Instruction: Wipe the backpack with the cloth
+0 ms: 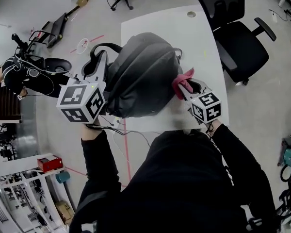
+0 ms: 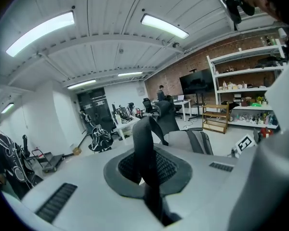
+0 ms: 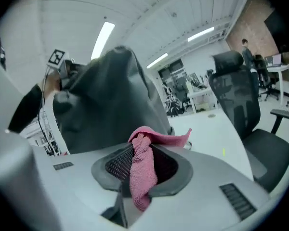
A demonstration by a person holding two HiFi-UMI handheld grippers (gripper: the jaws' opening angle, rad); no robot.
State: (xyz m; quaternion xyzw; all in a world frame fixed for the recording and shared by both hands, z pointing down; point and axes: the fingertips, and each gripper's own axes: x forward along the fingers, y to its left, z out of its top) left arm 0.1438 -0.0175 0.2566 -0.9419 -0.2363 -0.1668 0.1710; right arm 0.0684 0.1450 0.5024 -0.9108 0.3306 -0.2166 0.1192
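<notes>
The backpack (image 1: 140, 74) stands upright on the white worktop (image 1: 194, 38), between the 2 hand-held grippers. The left hand-held gripper (image 1: 100, 61) has its jaws together on the backpack's black strap (image 2: 143, 143), steadying the bag. The right hand-held gripper (image 1: 190, 89) is clamped on the pink cloth (image 3: 143, 172), with a loose corner sticking out toward the bag's right flank. Whether it touches the fabric cannot be told. The set-up looks complete – bag held, cloth in grip. The wiping itself seems barely under way: no wiped patch shows on the fabric, so most of the surface probably remains to be covered.
</notes>
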